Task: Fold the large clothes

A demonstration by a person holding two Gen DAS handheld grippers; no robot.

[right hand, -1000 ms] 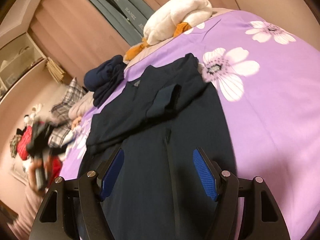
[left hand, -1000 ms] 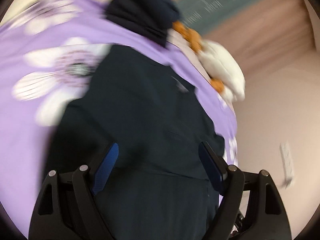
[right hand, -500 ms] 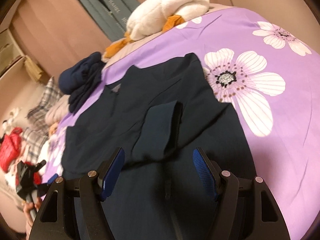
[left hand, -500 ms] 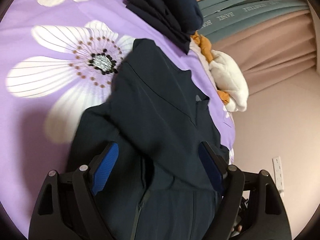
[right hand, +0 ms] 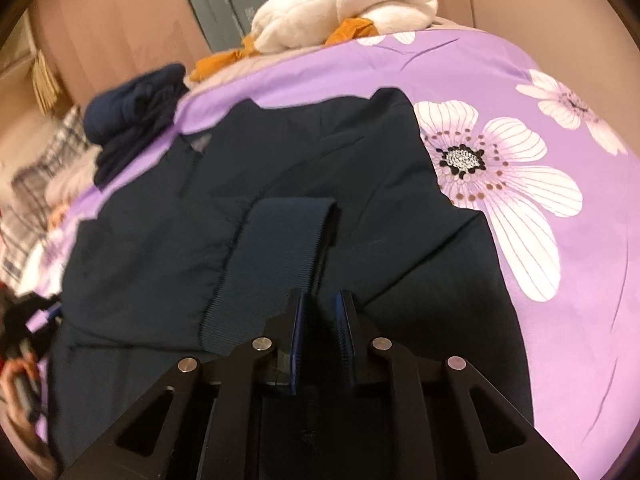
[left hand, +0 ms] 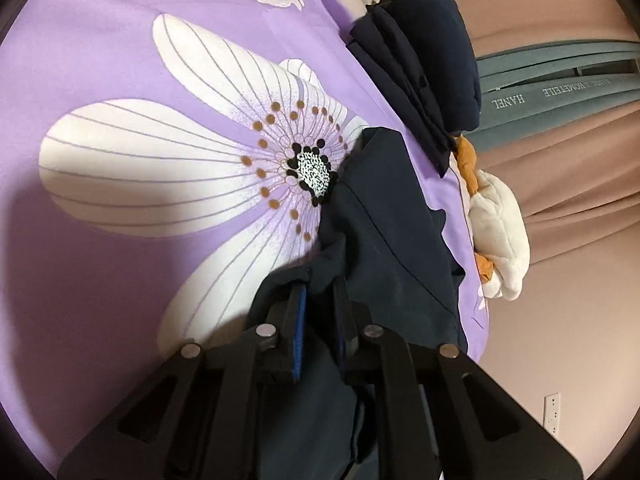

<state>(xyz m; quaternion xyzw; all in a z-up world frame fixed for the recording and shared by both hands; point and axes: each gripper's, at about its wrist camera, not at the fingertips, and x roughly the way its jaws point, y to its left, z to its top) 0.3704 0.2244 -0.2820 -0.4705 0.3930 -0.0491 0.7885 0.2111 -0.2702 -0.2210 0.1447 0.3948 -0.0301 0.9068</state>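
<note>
A dark navy jacket (right hand: 320, 160) lies spread on a purple flowered bedspread (right hand: 580, 260), one sleeve folded across its body with the ribbed cuff (right hand: 276, 264) on top. My right gripper (right hand: 320, 320) is shut on the jacket's fabric just below the cuff. In the left wrist view the same jacket (left hand: 392, 248) runs up from the bottom. My left gripper (left hand: 320, 316) is shut on a bunched fold of the jacket at its side edge, over the white flower (left hand: 180, 168).
A folded pile of navy clothes (left hand: 424, 76) lies beyond the jacket. A white and orange plush toy (right hand: 344, 12) sits at the bed's far edge by pink curtains. Plaid bedding (right hand: 36, 184) lies far left. A wall socket (left hand: 552, 414) is at lower right.
Both grippers moved in toward the jacket and went from wide open to shut on its fabric. The left one came down at the jacket's side edge, the right one below the cuff.
</note>
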